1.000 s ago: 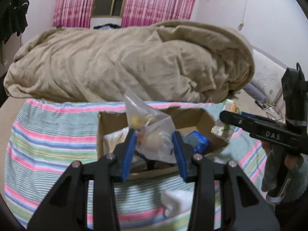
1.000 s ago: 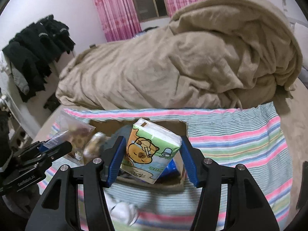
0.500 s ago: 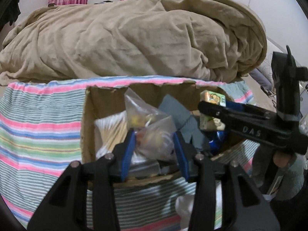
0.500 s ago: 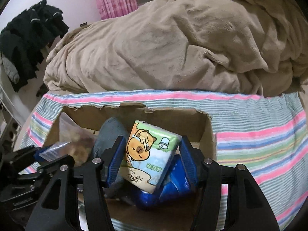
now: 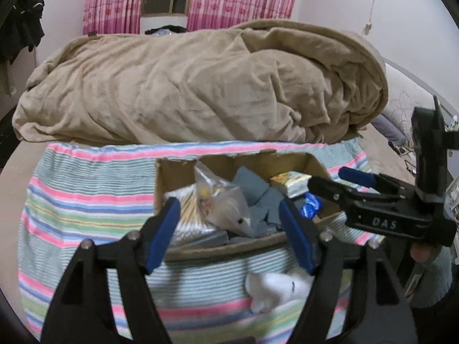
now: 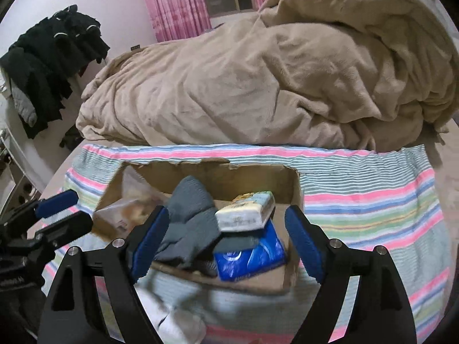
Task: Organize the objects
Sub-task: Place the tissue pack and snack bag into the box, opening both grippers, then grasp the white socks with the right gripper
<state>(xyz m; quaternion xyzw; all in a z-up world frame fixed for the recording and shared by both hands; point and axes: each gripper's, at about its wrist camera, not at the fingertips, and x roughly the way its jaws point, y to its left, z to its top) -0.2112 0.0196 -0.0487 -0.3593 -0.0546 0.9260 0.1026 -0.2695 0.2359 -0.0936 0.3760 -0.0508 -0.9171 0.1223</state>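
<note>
A cardboard box (image 5: 178, 169) (image 6: 289, 180) sits on a striped cloth on the bed. In it lie a clear plastic bag of snacks (image 5: 223, 200) (image 6: 129, 209), a grey cloth (image 5: 258, 192) (image 6: 192, 215), a cartoon tissue pack (image 5: 292, 183) (image 6: 246, 210) and a blue packet (image 6: 249, 255) (image 5: 311, 205). My left gripper (image 5: 229, 235) is open and empty just in front of the box. My right gripper (image 6: 226, 240) is open and empty over the box's front edge; it also shows in the left wrist view (image 5: 341, 180).
A white sock-like cloth (image 5: 275, 286) (image 6: 172, 321) lies on the striped cloth (image 5: 86, 200) (image 6: 373, 200) in front of the box. A big tan blanket (image 5: 200, 86) (image 6: 272, 80) is heaped behind. Dark clothes (image 6: 51, 66) hang at the left wall.
Both grippers opened and pulled back. The snack bag left my left gripper and the tissue pack left my right gripper; both now lie in the box.
</note>
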